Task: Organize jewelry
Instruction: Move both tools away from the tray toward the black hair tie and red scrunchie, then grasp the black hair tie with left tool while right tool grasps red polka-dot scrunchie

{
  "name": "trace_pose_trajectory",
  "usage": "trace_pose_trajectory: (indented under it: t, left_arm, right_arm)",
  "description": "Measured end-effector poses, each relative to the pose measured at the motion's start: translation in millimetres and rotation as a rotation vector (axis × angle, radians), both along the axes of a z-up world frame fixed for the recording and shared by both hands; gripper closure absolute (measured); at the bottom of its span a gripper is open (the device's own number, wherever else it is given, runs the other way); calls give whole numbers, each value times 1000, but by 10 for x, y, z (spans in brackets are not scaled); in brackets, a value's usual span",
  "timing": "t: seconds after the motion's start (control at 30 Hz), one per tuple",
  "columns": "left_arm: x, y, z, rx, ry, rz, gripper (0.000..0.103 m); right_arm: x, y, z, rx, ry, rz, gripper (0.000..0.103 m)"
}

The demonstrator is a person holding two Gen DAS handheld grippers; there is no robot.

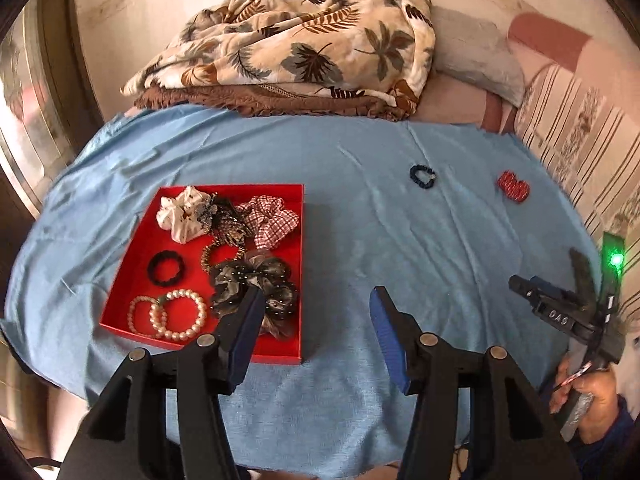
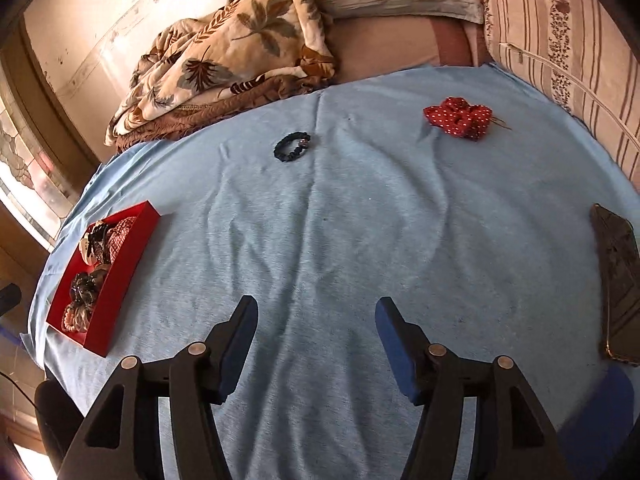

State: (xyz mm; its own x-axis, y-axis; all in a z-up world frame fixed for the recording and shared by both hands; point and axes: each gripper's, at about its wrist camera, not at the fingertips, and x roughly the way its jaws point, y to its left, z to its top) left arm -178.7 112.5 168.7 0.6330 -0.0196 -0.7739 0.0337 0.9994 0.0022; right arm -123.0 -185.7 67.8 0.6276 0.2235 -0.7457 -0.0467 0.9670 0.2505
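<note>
Blue sheet point(image 2: 360, 240) on the bed: red tray point(image 1: 168, 200) is packed with scrunchies (pearls too), while left gripper point(image 1: 316, 300) and right gripper point(image 2: 316, 312) are held apart, nothing gripped.

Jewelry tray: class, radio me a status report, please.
Left gripper, right gripper open, empty. Red tray part filled; navy band, red scrunchie still out. Path unobstructed.

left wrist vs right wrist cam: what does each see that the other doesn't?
Left wrist only: the right gripper in the person's hand, and the tray contents clearly, including the pearl bracelets and black hair tie.

Right wrist only: a phone lying at the cloth's right edge.

Both: the red tray, the dark bracelet and red polka-dot scrunchie loose on the blue cloth, and the leaf-print blanket. Each view's own jaws are open and empty.
</note>
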Motion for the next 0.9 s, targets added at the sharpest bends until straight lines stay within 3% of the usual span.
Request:
trace_pose_trajectory:
  t: [0.13, 0.43, 0.9]
  left_arm:
    - [17, -133, -8, 82, 6, -6, 50]
    - [107, -397, -40, 165, 22, -41, 50]
    - [494, -662, -196, 191, 62, -67, 49]
  right_arm:
    - [15, -44, -1, 12, 0, -5, 37]
    - [132, -148, 93, 12, -24, -9, 34]
    - [515, -399, 132, 39, -44, -55, 30]
